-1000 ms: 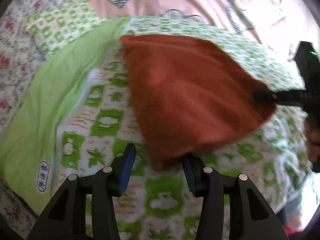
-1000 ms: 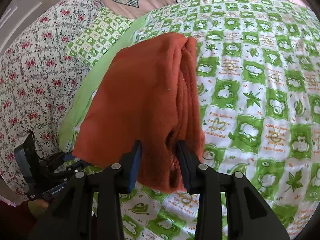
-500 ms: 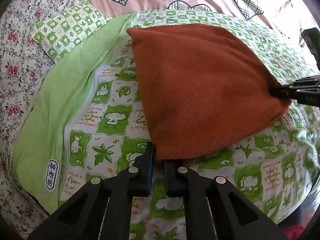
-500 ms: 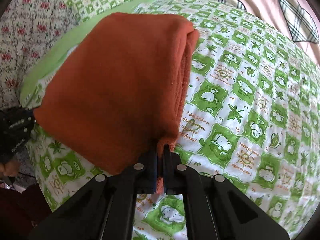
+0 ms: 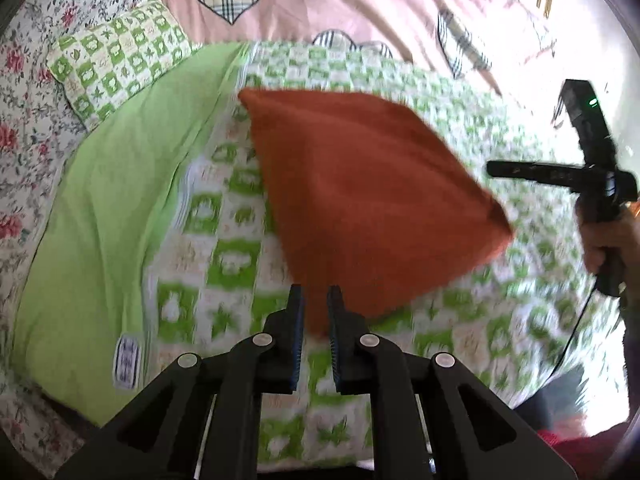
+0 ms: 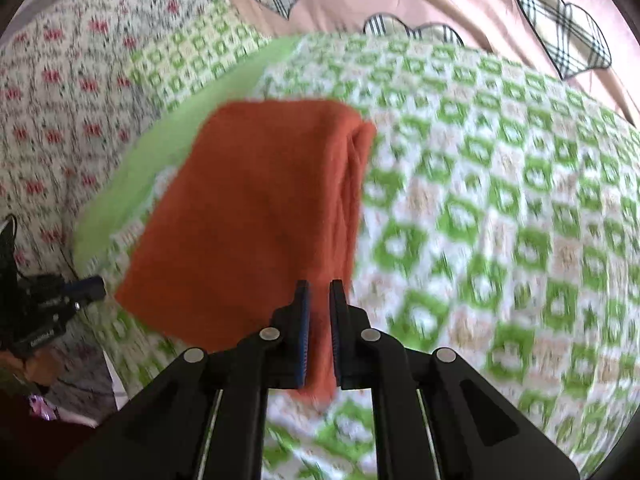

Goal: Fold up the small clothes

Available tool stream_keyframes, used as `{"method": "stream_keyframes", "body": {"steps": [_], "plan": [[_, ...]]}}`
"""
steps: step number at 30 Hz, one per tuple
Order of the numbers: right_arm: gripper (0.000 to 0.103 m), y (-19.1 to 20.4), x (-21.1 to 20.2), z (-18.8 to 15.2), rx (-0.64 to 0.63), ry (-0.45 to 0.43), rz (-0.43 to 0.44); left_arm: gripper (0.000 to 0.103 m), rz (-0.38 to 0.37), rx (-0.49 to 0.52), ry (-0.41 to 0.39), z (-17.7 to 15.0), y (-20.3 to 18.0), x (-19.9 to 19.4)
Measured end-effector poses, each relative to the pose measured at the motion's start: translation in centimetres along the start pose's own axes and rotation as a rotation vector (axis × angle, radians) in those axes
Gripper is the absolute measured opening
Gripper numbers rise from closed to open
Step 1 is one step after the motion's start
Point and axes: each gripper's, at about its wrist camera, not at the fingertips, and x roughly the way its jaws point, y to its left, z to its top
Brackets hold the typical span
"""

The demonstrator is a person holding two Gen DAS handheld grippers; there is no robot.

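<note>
The left gripper (image 5: 316, 300) is clenched on the near corner of the cloth (image 5: 360, 208), its blue-padded fingers (image 5: 297, 320) nearly together with rust fabric pinched between them. From there the cloth spreads forward and to the right as a folded, roughly four-sided panel above the quilt (image 5: 224, 240), its far corner pointing toward the pillow (image 5: 116, 68). Both views are motion-blurred, so I cannot tell how much of it rests on the quilt.

The right gripper (image 6: 319, 300) likewise grasps the cloth (image 6: 256, 216): a strip of it runs down between the narrowly spaced fingers (image 6: 303, 320) and hangs a little below them. Ahead of this gripper the stacked fold layers show along the cloth's right edge.

Seen from the left gripper, the right one (image 5: 560, 174) sits to the right, just past the cloth's right corner, held in a hand (image 5: 608, 240). Beyond the quilt (image 6: 500, 200) lie a pink sheet (image 5: 340, 4) with plaid hearts and a floral sheet (image 6: 60, 100) to the left.
</note>
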Motion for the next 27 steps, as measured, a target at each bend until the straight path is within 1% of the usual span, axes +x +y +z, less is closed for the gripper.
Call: {"method": "stream_keyframes", "body": {"steps": [3,6,9,10,12,14,17,18,21,23,25,27], "plan": [[0.011,1.0,2.0,2.8,-0.009,-0.025,0.035,0.012,-0.019,-0.025,-0.010,1.7,0.4,1.6],[0.011,1.4,4.7,5.1,-0.011,-0.012,0.049,0.012,-0.029,-0.023,-0.024,3.1,0.3,3.2],[0.011,1.1,7.2,6.7,-0.029,0.019,0.000,0.012,-0.033,-0.032,-0.028,3.4,0.2,4.7],[0.011,0.8,8.1,7.0,-0.032,0.037,-0.019,0.015,-0.029,-0.027,-0.019,3.3,0.3,5.4],[0.006,0.0,9.9,7.2,-0.045,0.080,-0.049,0.015,-0.001,-0.008,-0.002,2.8,0.3,6.7],[0.005,-0.4,10.9,6.9,-0.065,0.077,-0.057,0.015,0.024,0.026,-0.019,2.4,0.0,7.2],[0.005,-0.6,10.8,7.1,-0.054,0.072,-0.056,0.015,0.061,0.053,-0.009,2.5,-0.7,7.3],[0.005,-0.5,10.8,7.1,-0.053,0.069,-0.058,0.015,0.055,0.043,-0.004,2.6,-0.6,7.3],[0.007,-0.6,9.5,6.8,-0.030,0.059,-0.041,0.014,0.016,0.002,0.010,2.9,0.2,6.4],[0.010,0.0,7.5,6.2,-0.038,0.042,-0.032,0.014,-0.008,-0.013,0.013,2.7,0.3,5.3],[0.010,0.6,5.9,5.2,-0.046,0.031,-0.002,0.014,-0.034,-0.014,0.018,2.2,0.1,4.5],[0.010,1.3,4.6,3.6,-0.059,0.043,0.021,0.014,-0.059,-0.002,0.038,1.4,-0.4,3.8]]}}
